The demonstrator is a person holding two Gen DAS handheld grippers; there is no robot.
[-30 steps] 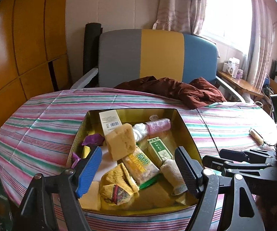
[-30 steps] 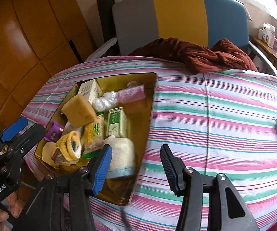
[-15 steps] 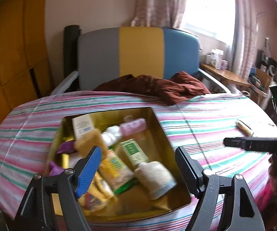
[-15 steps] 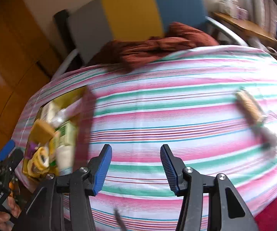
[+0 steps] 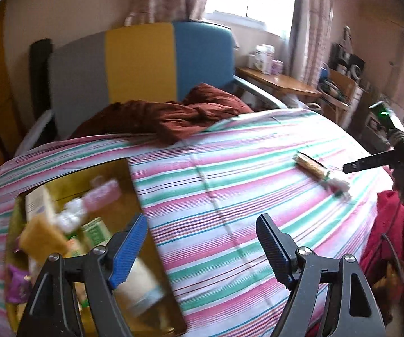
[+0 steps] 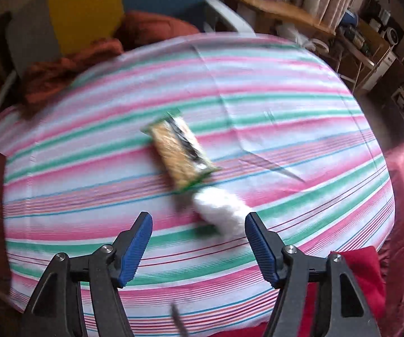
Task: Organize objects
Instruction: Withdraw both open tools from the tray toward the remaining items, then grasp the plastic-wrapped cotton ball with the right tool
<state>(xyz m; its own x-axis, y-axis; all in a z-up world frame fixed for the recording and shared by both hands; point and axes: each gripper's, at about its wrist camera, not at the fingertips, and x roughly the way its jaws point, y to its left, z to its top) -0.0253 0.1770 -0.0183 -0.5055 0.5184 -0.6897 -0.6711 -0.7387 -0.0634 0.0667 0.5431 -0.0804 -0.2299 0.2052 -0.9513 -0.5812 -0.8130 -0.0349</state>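
While both grippers (image 5: 202, 250) (image 6: 199, 241) gape empty, right just widened, bare tablecloth (image 6: 286, 118) surrounds the snack packet (image 6: 179, 151).

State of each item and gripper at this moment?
left gripper: open, empty
right gripper: open, empty, just widened
snack packet: lying flat on the striped cloth, untouched
white wad: loose beside the packet
gold tray: filled with assorted items

Tan snack packet (image 6: 180, 153) flat beside white roll (image 6: 224, 210) on striped cloth (image 6: 286, 112)
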